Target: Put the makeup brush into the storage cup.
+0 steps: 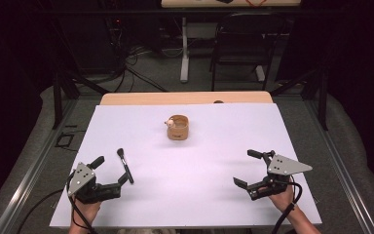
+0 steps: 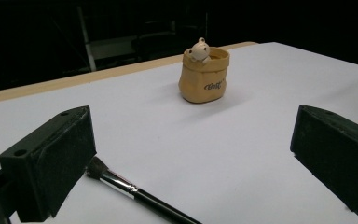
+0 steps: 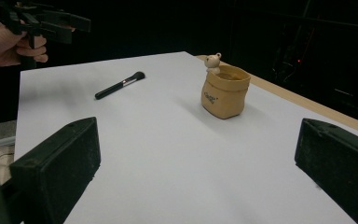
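A small tan sack-shaped pot (image 1: pixel 178 127) with a little bear figure (image 1: pixel 168 122) on its rim stands upright on the white sheet, toward the back middle. A black-handled makeup brush (image 1: pixel 125 165) lies flat at the front left. My left gripper (image 1: pixel 112 169) is open, and the brush lies just beside its right jaw. In the left gripper view the brush (image 2: pixel 135 191) lies low between the jaws of my left gripper (image 2: pixel 193 158), with the pot (image 2: pixel 203 77) beyond. My right gripper (image 1: pixel 244 167) is open at the front right, holding nothing. Its own view shows the pot (image 3: pixel 225 91) and brush (image 3: pixel 120 85).
A white sheet (image 1: pixel 199 204) covers most of the wooden table (image 1: pixel 126 99). A black chair (image 1: pixel 243 44) and a desk leg stand beyond the far edge. The right gripper view shows a hand (image 3: pixel 4 44) holding the other gripper at the top left.
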Motion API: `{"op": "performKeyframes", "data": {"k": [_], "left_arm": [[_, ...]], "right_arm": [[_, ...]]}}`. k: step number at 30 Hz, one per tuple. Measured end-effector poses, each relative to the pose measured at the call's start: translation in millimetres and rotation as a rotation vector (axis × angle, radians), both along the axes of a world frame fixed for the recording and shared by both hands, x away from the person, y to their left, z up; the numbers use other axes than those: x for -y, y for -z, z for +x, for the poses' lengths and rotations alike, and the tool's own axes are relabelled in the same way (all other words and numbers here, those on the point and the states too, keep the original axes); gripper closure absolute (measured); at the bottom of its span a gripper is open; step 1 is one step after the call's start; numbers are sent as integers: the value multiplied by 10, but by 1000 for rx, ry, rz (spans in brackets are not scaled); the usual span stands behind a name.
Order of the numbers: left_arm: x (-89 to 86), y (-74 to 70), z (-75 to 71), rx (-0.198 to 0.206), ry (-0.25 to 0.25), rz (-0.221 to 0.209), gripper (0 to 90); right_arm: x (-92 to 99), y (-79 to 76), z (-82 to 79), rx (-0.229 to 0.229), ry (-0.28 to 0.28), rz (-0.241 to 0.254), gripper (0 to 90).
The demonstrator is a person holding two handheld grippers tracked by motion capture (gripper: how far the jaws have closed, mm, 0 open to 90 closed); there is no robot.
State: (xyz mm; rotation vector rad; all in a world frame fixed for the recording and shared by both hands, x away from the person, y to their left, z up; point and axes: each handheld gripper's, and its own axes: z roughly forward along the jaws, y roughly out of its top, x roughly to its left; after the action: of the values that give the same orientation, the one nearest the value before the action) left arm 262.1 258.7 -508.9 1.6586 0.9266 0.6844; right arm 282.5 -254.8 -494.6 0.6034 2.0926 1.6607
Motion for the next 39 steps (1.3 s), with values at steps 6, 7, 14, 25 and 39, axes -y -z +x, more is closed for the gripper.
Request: {"op": "performKeyframes", "data": {"k": [6,7,14,25,39], "left_arm": [[58,-24,60,-56,-68,7,0],[67,-32,68,-70,-79,-1,0],[95,-56,116,-139,-147,0,0],[218,-101,241,-221,-232,9,0],[335,-220,475,-343,-344,31,0]], "right_arm": [[6,-2,-1,1,-1,1,0],[7,-1,1,-1,-1,2,0],[0,4,7,-1,2,0,0],[6,-1,7,1,3,-4,0],[8,1,8,-1,5,-6,2]]}}
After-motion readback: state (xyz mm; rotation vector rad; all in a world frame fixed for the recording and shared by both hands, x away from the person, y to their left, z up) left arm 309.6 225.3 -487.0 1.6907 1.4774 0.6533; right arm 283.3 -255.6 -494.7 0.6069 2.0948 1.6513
